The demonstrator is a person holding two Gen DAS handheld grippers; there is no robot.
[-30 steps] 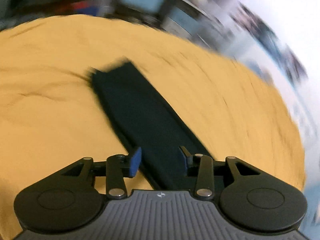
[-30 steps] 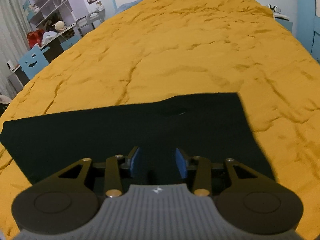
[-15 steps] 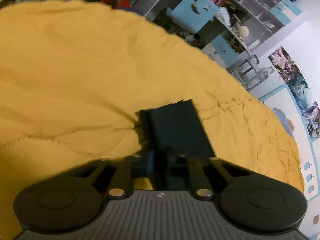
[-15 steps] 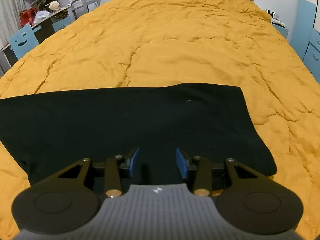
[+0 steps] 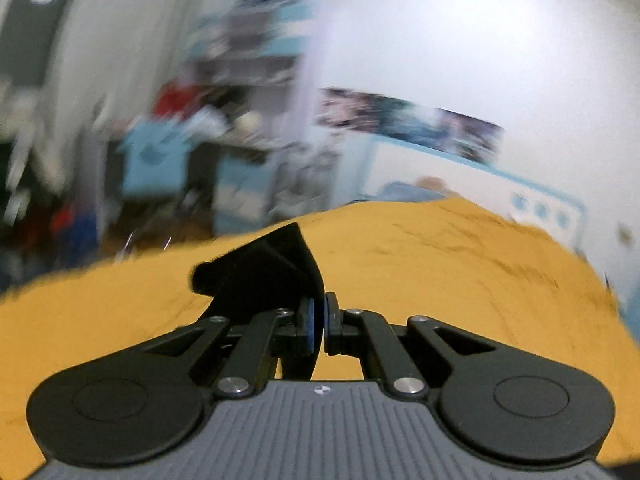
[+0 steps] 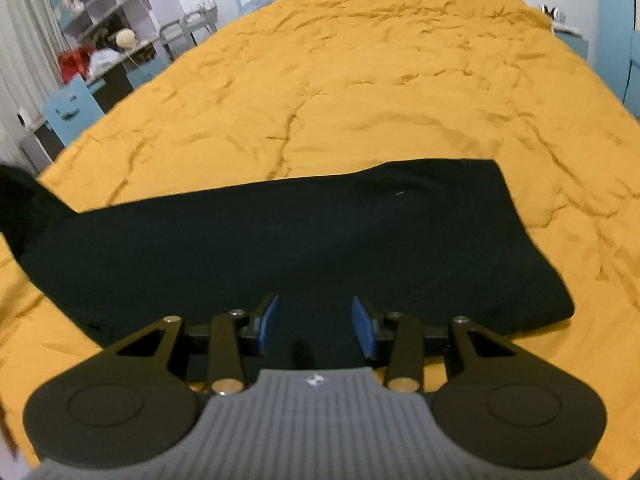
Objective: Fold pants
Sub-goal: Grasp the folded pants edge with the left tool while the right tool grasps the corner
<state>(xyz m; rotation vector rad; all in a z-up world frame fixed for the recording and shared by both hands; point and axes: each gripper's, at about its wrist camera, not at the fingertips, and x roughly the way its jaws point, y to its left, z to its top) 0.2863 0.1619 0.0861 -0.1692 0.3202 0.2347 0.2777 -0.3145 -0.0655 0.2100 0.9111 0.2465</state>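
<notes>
The black pants [image 6: 280, 240] lie folded lengthwise across the yellow bedspread [image 6: 360, 80], waist end at the right. My right gripper [image 6: 316, 320] is open and hovers over the near edge of the pants, holding nothing. My left gripper [image 5: 319, 320] is shut on the leg end of the pants [image 5: 264, 268] and lifts it off the bed. In the right wrist view that raised end shows at the far left [image 6: 24, 200].
The left wrist view is motion-blurred. Shelves and a desk with clutter [image 6: 104, 48] stand left of the bed. A blue headboard and posters [image 5: 440, 140] are on the wall beyond. A blue nightstand [image 6: 572, 36] stands at the far right.
My left gripper has closed on the leg end of the pants and raised it off the bed, tilting upward. My right gripper stays open over the pants.
</notes>
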